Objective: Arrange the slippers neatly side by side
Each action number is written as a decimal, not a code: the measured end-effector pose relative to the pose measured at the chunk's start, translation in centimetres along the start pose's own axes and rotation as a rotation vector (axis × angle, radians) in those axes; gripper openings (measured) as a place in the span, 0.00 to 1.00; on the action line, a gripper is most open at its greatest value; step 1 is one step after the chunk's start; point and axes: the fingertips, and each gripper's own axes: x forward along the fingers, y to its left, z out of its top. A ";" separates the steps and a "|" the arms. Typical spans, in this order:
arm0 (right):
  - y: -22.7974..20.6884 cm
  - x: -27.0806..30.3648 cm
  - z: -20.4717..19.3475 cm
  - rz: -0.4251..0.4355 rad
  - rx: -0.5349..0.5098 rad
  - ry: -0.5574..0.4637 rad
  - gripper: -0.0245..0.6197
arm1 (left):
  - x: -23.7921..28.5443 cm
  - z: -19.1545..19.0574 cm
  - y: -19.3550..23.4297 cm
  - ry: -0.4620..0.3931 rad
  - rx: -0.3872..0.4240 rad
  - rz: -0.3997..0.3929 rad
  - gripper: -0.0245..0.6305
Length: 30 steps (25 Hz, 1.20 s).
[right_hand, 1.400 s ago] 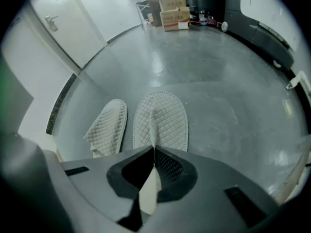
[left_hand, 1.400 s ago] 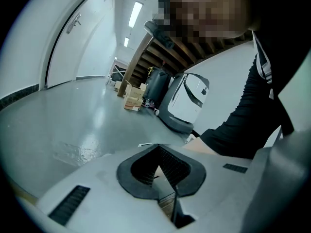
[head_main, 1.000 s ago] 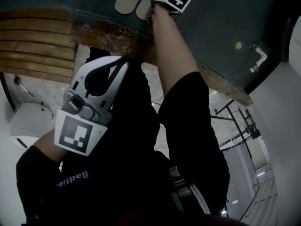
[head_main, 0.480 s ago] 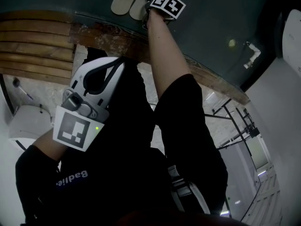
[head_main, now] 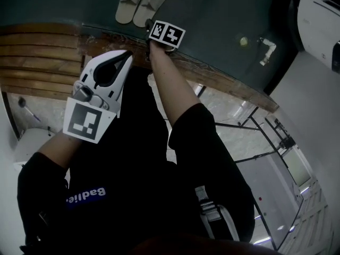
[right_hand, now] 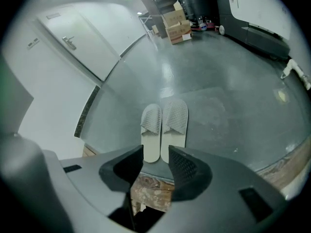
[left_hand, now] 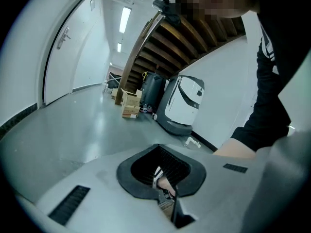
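Observation:
Two pale slippers lie side by side on the dark floor, toes pointing away. In the right gripper view the left slipper and right slipper touch along their inner edges. My right gripper hangs above and just behind their heels. Its jaws have just been opening and now stand open with nothing between them. My left gripper is held up near my body, away from the slippers. Its jaws meet at the tips and are empty.
A worn wooden edge borders the floor near my legs, with wooden slats to the left. A white machine, cardboard boxes and a small white object stand further off. A door is in the wall.
My right gripper let go of the slipper's heel, opened and lifted back from the pair. My left gripper rose a little. The slippers stay together.

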 end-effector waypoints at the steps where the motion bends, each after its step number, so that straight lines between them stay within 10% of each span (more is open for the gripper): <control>1: 0.6 -1.0 -0.5 0.007 -0.002 0.004 0.25 | 0.0 0.7 -0.3 -0.003 0.009 0.002 0.04; 18: 12.3 -18.1 -2.6 0.189 -0.043 -0.064 0.25 | -3.8 11.7 -2.2 -0.085 0.098 0.007 0.04; 30: 21.9 -32.6 0.5 0.245 -0.270 -0.362 0.25 | -7.6 15.5 -2.6 -0.063 0.168 -0.086 0.04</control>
